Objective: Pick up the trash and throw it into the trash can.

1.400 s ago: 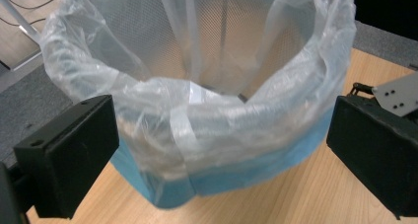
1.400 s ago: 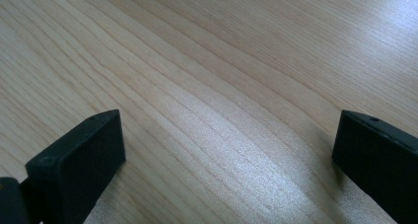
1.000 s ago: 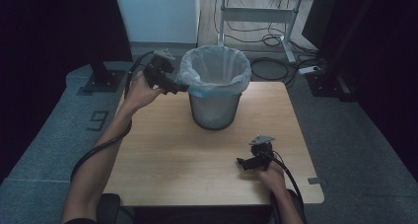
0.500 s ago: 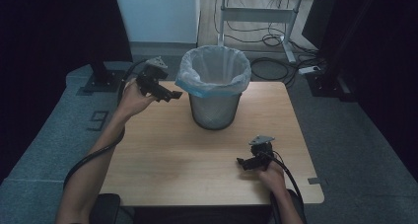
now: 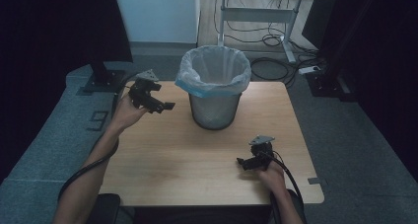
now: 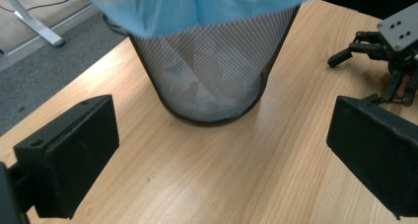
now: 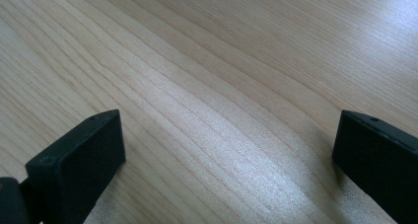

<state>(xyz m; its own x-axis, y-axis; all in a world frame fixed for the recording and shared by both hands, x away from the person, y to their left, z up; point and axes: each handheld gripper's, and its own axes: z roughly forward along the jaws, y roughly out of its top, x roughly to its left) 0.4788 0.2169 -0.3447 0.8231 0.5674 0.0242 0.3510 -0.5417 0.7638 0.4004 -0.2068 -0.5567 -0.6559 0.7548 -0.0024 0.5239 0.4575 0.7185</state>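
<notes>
At the left edge of the wooden table [image 5: 162, 165], the left gripper [image 5: 167, 106] is held up in the person's left hand [image 5: 125, 110], above the table's far-left corner and to the left of the wire-mesh wastebasket [image 5: 215, 108] — near it, not touching. Its jaws stand wide apart with nothing between them; in the left gripper view the two black pads frame bare tabletop and the foot of the wastebasket [image 6: 207, 81]. A black cable trails from this gripper down along the forearm.

The wastebasket stands upright on the far middle of the table, lined with a pale blue plastic bag [image 5: 212, 73] whose rim is folded out over the top of the mesh. Through the mesh, in the left gripper view, the bag [image 6: 197, 7] shows pale inside the basket. No label or writing can be read on the basket, the bag or either gripper.

Further right, the right gripper [image 5: 242, 162] lies low near the front-right part of the table, in the right hand [image 5: 271, 173], well apart from the wastebasket. Its jaws are also spread wide and empty — the right gripper view shows plain wood grain [image 7: 222, 95] between them. The same gripper [image 6: 345, 56] appears at the upper right of the left gripper view, with its grey plate on top.
</notes>
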